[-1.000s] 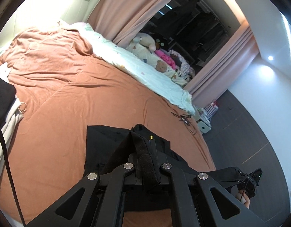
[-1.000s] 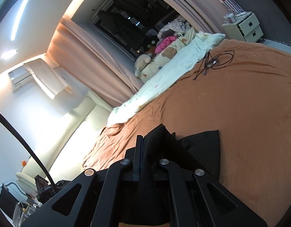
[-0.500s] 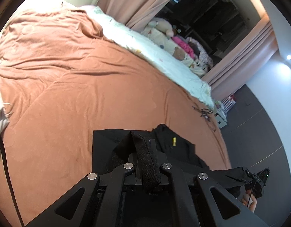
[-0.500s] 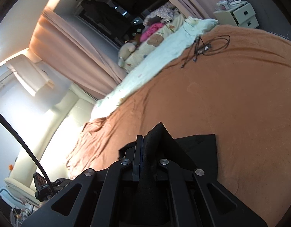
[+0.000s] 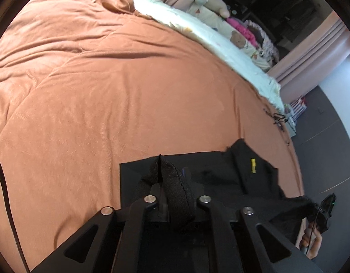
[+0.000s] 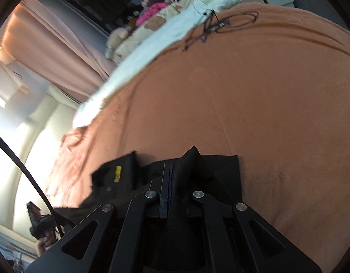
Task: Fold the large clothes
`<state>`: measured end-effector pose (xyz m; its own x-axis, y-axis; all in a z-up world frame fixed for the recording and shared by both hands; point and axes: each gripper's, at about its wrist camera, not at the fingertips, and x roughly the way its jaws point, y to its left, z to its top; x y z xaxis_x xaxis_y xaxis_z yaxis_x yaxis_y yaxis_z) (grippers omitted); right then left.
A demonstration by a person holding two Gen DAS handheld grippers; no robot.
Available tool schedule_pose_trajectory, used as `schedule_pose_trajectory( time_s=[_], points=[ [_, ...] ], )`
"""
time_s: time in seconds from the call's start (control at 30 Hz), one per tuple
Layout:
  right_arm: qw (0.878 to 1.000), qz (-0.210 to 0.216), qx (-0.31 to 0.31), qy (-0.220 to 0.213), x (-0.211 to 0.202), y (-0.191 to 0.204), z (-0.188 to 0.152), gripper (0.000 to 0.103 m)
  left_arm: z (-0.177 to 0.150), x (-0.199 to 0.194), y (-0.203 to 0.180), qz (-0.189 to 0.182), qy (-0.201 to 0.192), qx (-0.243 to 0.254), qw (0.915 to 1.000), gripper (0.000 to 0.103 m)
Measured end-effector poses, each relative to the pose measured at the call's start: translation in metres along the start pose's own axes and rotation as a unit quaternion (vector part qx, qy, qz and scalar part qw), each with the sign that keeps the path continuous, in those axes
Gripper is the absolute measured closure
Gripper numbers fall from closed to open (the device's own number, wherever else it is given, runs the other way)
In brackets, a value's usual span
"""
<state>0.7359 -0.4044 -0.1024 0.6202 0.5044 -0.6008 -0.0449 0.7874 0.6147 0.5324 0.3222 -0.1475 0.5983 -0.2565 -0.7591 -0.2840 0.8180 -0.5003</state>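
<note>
1. Left gripper pinched tight on a bunched hem of the black garment, cloth wrapped over the closed fingers; gripped at an edge, probably so the cloth can be carried forward as one sheet.
2. Right gripper likewise clamped on a peaked fold of the same garment, fingers pressed together with fabric between them; held at the opposite end, it seems, to keep the edge stretched between the two hands.
3. Just beyond both sets of fingers, garment spread partly flat on the orange bedspread, its straight front edge lying on the bed, the rest rumpled and draped back toward the grippers. Judged mid-fold: laid out near the bed's edge, not yet squared.
4. Small yellow tag showing on the rumpled part, near a raised flap; likely an inner face turned up.
5. Farther out, wide bare stretch of bedspread, room enough to lay the cloth down.
6. Near the far side, tangle of black cables lying on the bedspread, well apart from the garment.
7. Farthest, pale quilt along the bed's far edge, with stuffed toys and pink curtains behind.
</note>
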Motion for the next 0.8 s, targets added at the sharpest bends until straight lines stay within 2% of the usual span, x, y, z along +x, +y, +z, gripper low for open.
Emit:
schedule_pose_trajectory(
  time_s=[0.03,0.07,0.1,0.13,0.17,0.2,0.23,0.27,0.37,0.53,0.67,0.8],
  points=[
    [1.0,-0.011,-0.004,0.008,0.004,0.004,0.001,0.1,0.001,0.005,0.003,-0.002,0.005,-0.005,1.0,0.087],
    [1.0,-0.018,-0.009,0.014,0.007,0.01,0.003,0.097,0.001,0.009,0.005,-0.004,0.009,-0.009,0.9999,0.078],
    [1.0,-0.019,-0.011,0.016,0.008,0.015,0.004,0.093,0.001,0.011,0.006,-0.006,0.01,-0.011,0.9999,0.064],
    [1.0,-0.013,-0.012,0.014,0.007,0.019,0.006,0.081,0.002,0.011,0.006,-0.007,0.008,-0.011,0.9999,0.054],
    [1.0,-0.006,-0.017,0.008,0.004,0.025,0.009,0.05,0.002,0.01,0.004,-0.008,0.004,-0.007,0.9999,0.032],
    [1.0,-0.004,-0.022,0.001,0.0,0.03,0.01,0.028,0.003,0.009,0.003,-0.008,-0.001,-0.003,1.0,0.017],
    [1.0,-0.003,-0.027,-0.009,-0.006,0.035,0.011,0.006,0.003,0.003,-0.001,-0.004,-0.013,0.006,0.9999,0.014],
    [0.999,-0.003,-0.03,-0.024,-0.015,0.04,0.012,0.006,0.004,0.0,-0.005,-0.001,-0.019,0.012,0.9997,0.012],
    [0.999,0.008,-0.026,-0.02,-0.03,0.048,0.013,0.006,0.004,-0.008,-0.01,0.014,-0.025,0.027,0.9992,0.011],
    [0.999,-0.017,-0.038,-0.01,-0.052,0.051,0.009,0.006,0.0,-0.018,-0.004,0.043,-0.029,0.028,0.9983,0.011],
    [0.995,-0.068,-0.073,0.02,-0.049,0.048,0.011,0.006,-0.003,-0.016,0.002,0.077,-0.018,0.043,0.9959,0.011],
    [0.983,-0.118,-0.122,0.069,-0.03,0.064,0.012,0.006,-0.004,0.002,0.0,0.088,0.012,0.073,0.9934,0.012]
  ],
)
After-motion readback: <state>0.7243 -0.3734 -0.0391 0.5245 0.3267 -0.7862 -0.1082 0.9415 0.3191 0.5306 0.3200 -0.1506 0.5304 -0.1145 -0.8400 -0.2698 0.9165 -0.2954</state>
